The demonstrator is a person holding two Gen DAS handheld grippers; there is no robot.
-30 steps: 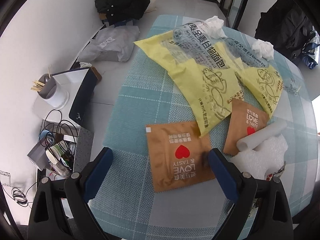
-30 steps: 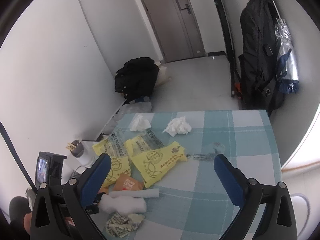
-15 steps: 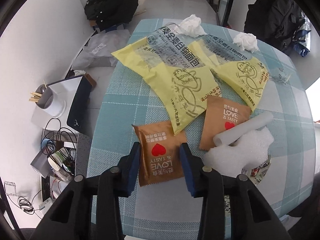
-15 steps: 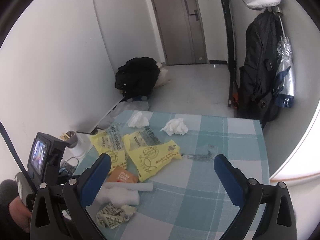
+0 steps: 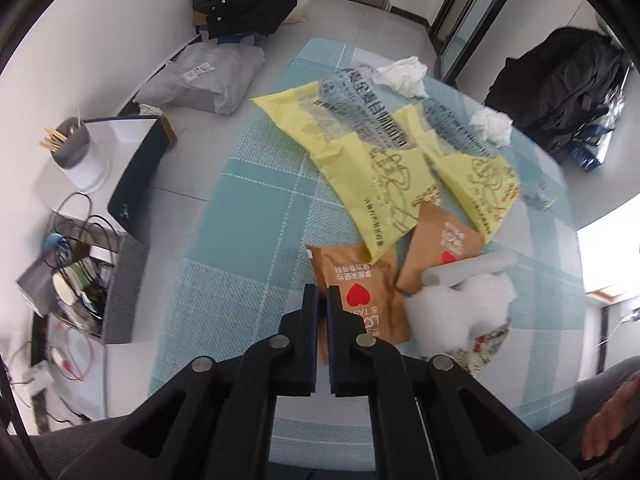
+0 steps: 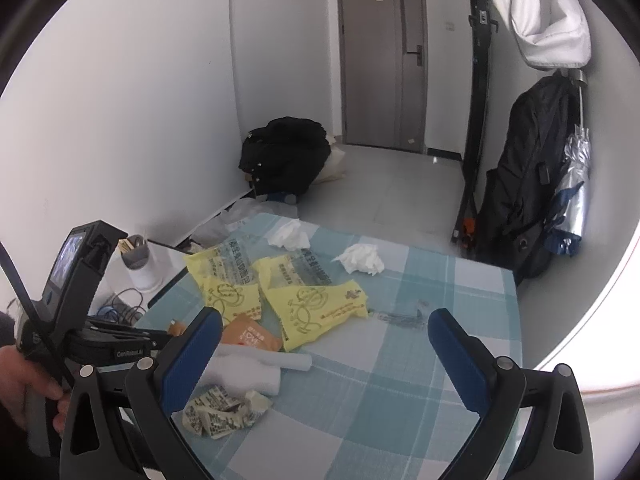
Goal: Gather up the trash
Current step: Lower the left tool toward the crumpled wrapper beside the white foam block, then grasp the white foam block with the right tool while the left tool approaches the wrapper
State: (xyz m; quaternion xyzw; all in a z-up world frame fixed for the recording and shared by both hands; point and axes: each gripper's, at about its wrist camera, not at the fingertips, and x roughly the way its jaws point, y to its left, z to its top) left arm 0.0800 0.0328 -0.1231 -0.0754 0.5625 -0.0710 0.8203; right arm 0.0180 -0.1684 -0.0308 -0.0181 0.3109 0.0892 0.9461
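Two jaws of the left hand-held gripper [image 5: 322,294] have just closed tight, pinching the near left edge of a brown snack packet [image 5: 360,288] lying flat on the checked desk [image 5: 248,240]. Its long axis runs away from the camera, its print upside down. Right hand-held gripper [image 6: 325,334] hovers wide open and empty above the desk.

Bright, even daylight glares in at the right edge (fisheye bends both views' rims); the left view is slightly blurred.
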